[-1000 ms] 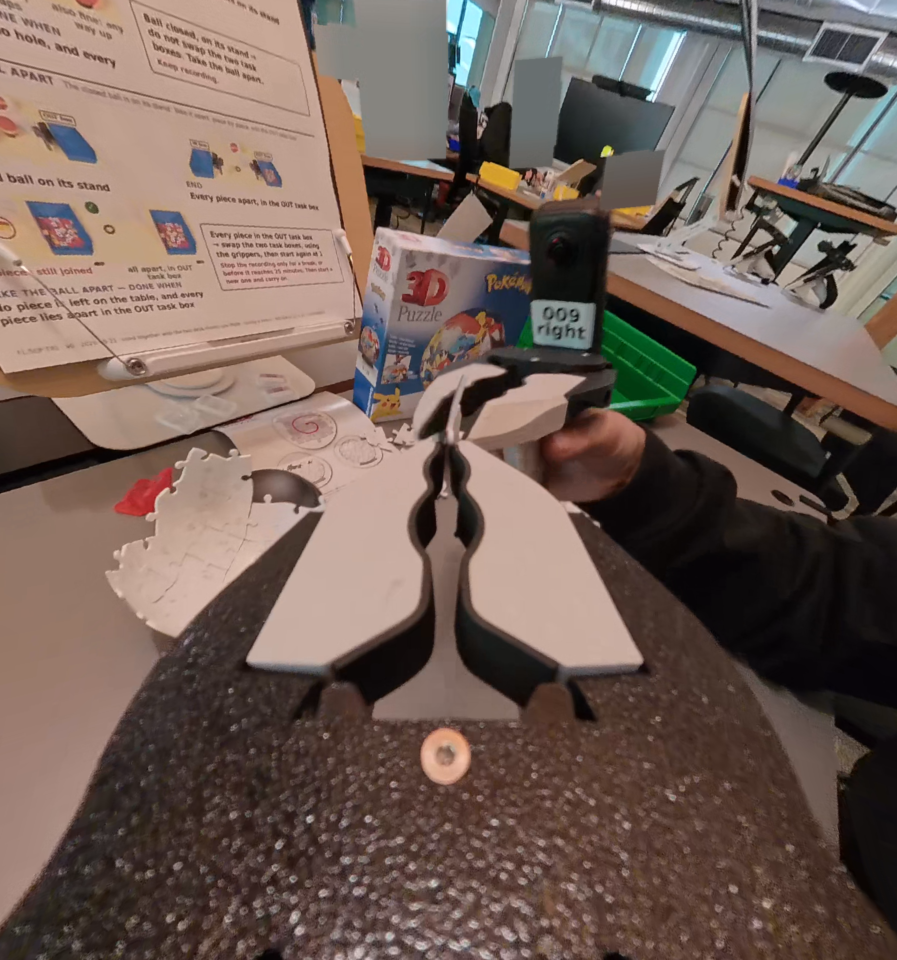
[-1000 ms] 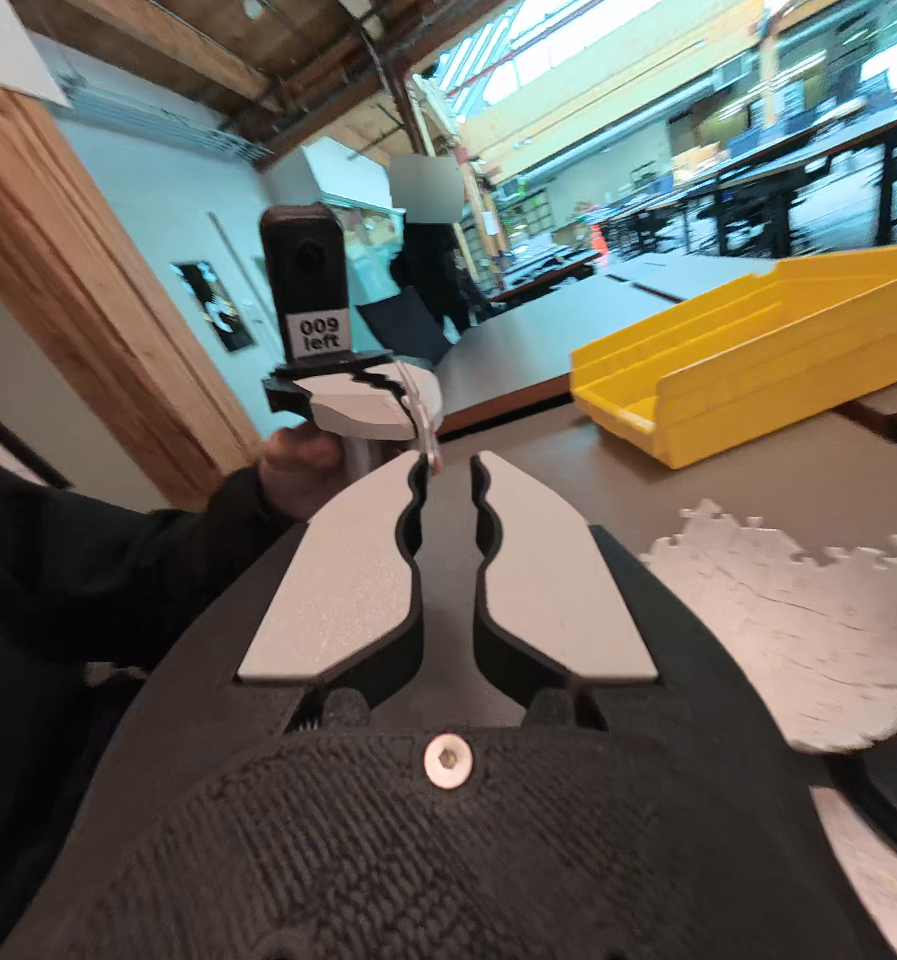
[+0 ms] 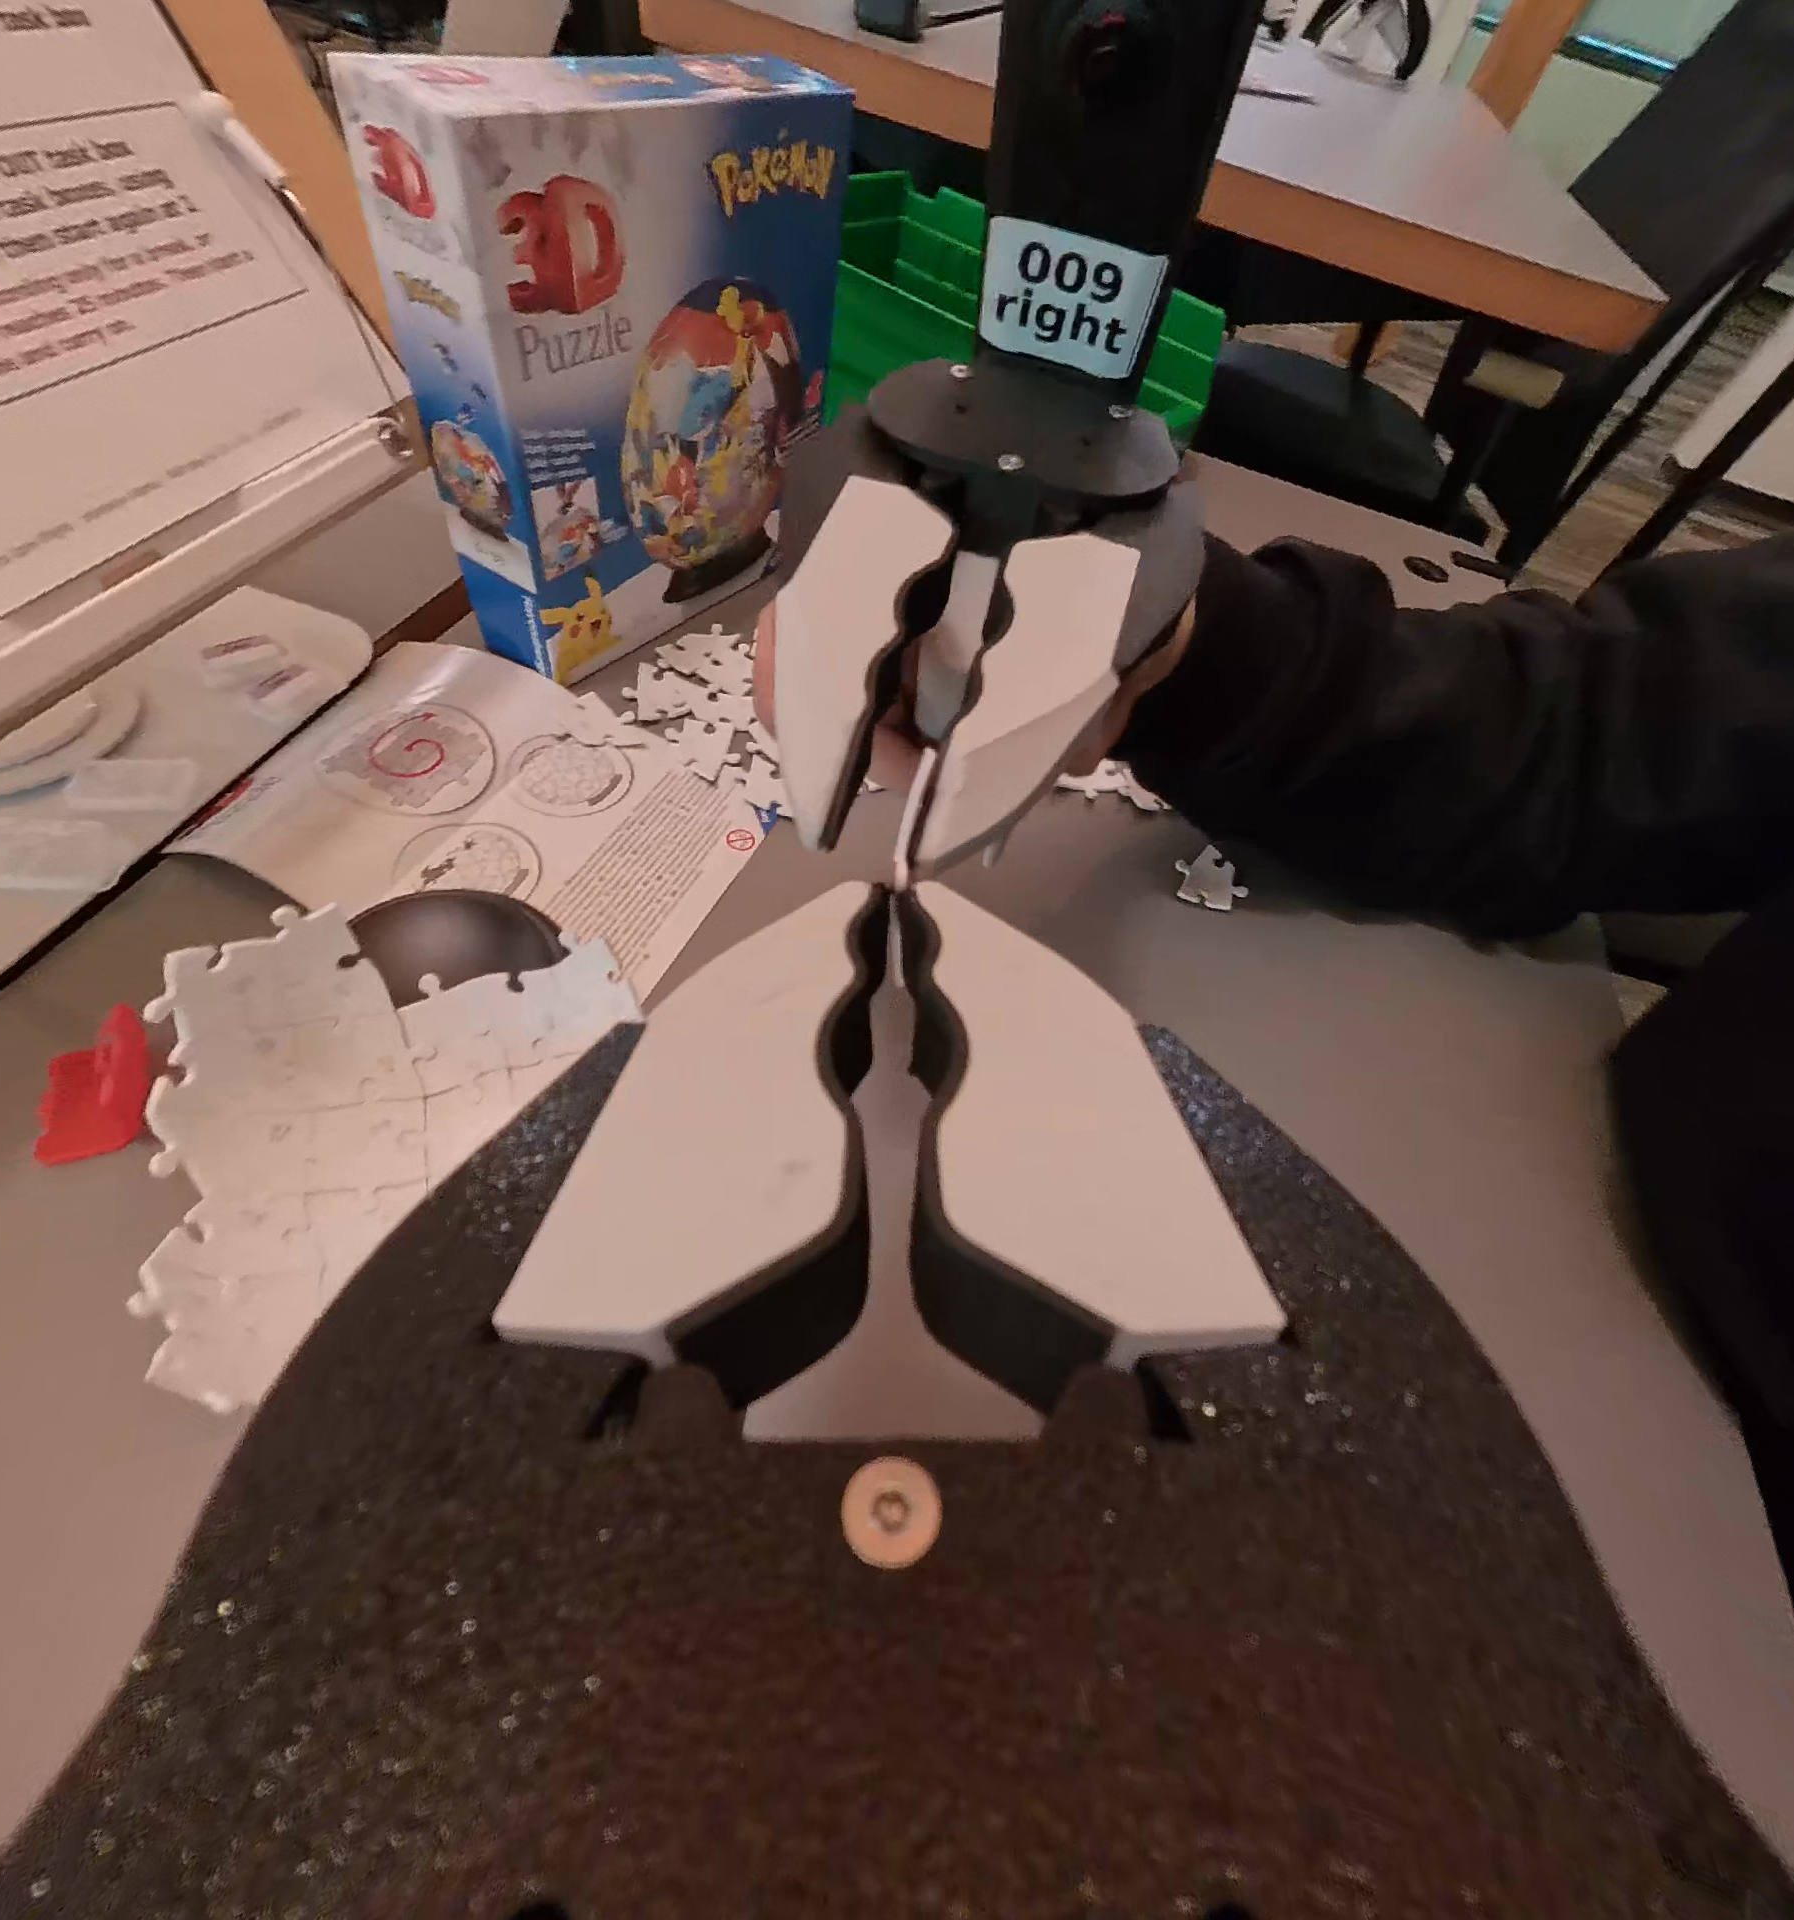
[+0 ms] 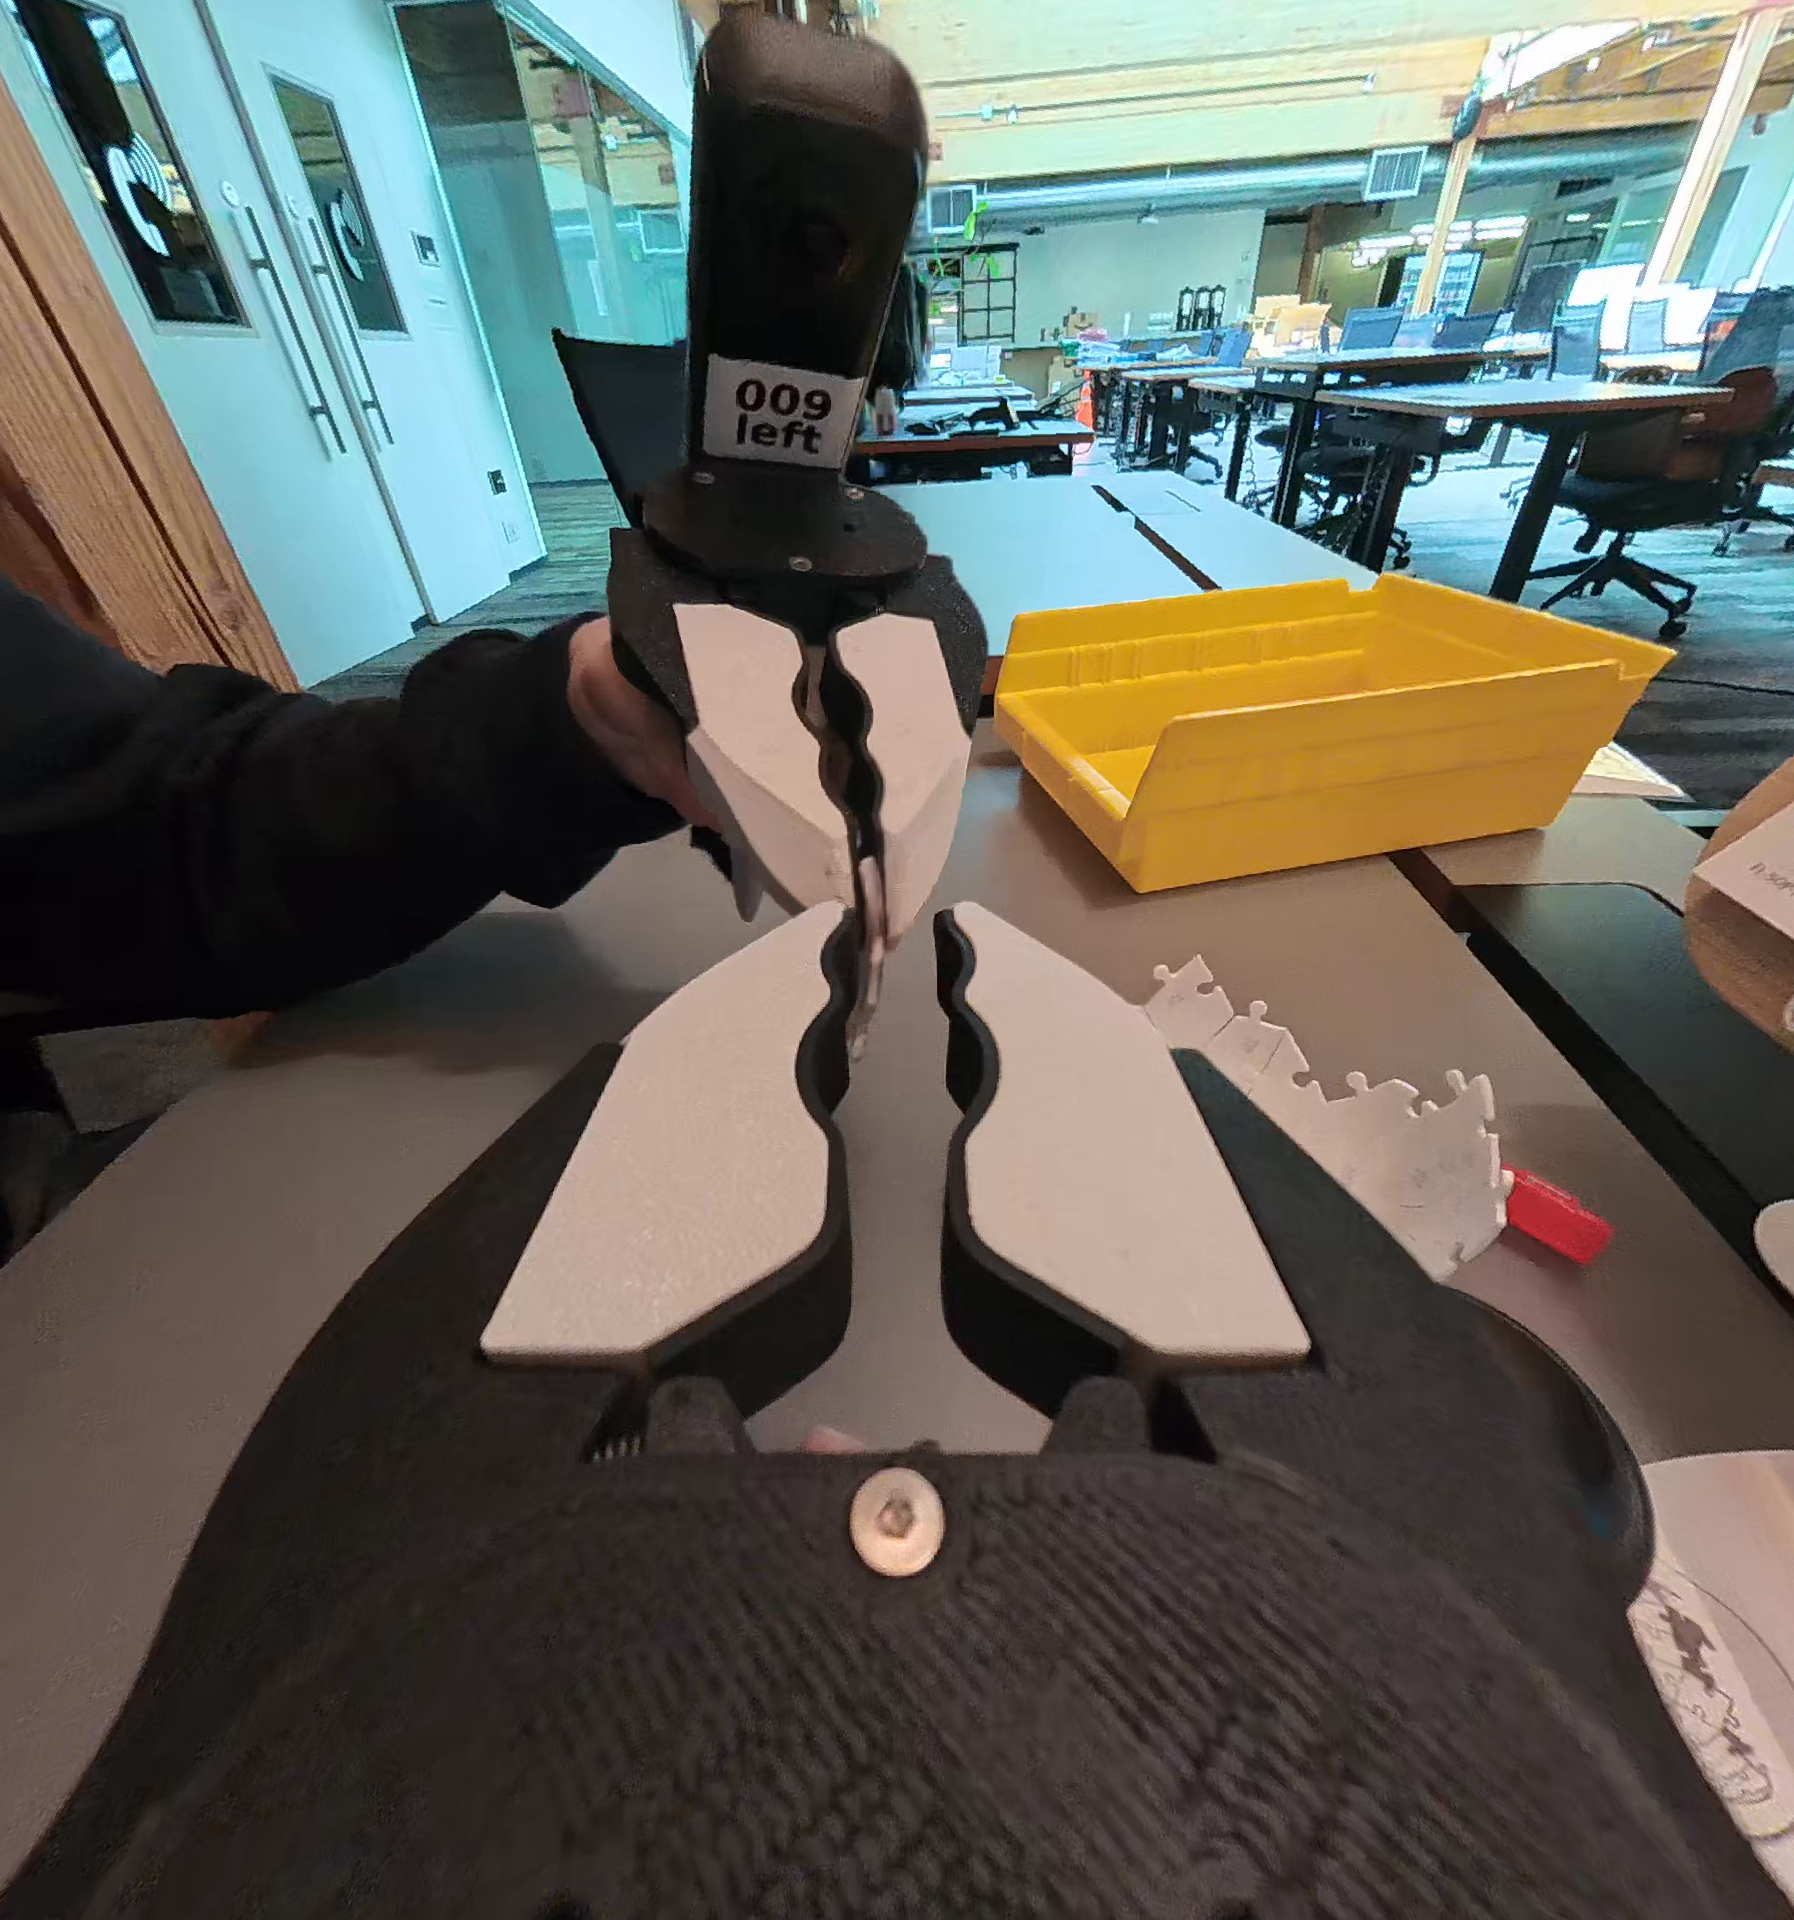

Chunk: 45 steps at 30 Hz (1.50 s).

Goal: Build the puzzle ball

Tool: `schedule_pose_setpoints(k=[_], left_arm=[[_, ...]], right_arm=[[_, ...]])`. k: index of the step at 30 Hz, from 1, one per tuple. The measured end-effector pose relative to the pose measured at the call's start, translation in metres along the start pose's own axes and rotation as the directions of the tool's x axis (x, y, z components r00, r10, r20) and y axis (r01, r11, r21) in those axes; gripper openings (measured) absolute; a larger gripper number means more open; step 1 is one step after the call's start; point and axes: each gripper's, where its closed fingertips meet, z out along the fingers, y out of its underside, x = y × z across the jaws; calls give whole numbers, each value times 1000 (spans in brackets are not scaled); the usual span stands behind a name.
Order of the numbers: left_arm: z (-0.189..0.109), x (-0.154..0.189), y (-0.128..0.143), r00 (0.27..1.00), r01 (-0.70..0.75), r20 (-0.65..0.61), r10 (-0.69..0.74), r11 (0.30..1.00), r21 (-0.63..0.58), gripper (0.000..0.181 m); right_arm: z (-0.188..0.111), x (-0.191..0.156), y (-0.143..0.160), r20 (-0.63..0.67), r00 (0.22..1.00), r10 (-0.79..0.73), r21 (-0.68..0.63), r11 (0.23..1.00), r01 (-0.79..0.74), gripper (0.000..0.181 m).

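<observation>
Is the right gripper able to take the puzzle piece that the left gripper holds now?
Likely yes: the right gripper is open, and the puzzle piece, pinched by the left gripper, hangs in its gap beside one finger, with nothing between.

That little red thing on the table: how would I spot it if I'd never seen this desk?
Start at the blue puzzle box standing at the back of the grey table. Come forward across the open instruction sheet to the curved white shell of joined puzzle pieces. The red plastic piece sits right at the shell's outer edge, the only red object among the white pieces.
</observation>
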Motion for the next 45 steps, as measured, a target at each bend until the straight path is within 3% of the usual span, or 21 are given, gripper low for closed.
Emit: schedule_pose_setpoints(k=[3,10,16,19,23,26,29,34,41,45], left_arm=[[6,-6,2,1000,-15,-14,14,1000,-11,1],[13,-17,-1,996,-86,-1,86,996,-15,8],[-10,-59,-15,934,-253,253,252,967,-28,33],[-22,-91,-24,909,-263,329,256,964,-26,54],[-16,-137,-27,923,-225,306,231,973,-54,60],[2,-159,-17,967,-177,177,184,983,-57,55],[23,-162,10,990,-142,-19,141,978,-151,55],[44,-158,39,955,-261,-214,206,926,-272,43],[44,-163,67,946,-294,-267,183,832,-470,18],[36,-164,70,964,-247,-214,158,833,-496,7]], right_arm=[[-1,2,6,-3,1000,-25,-26,999,25,2],[-7,15,9,-46,999,-4,-12,1000,3,2],[-36,79,19,-310,941,135,-22,989,-150,2],[-34,101,24,-299,920,253,-16,963,-270,2],[-23,124,46,-368,879,302,-79,932,-353,2],[-19,129,62,-453,846,283,-142,913,-382,2],[-17,127,69,-499,839,218,-192,916,-352,2],[-17,132,70,-500,856,132,-262,919,-295,2],[-6,140,72,-448,889,100,-316,912,-262,3],[1,143,78,-430,899,82,-359,898,-254,3]])
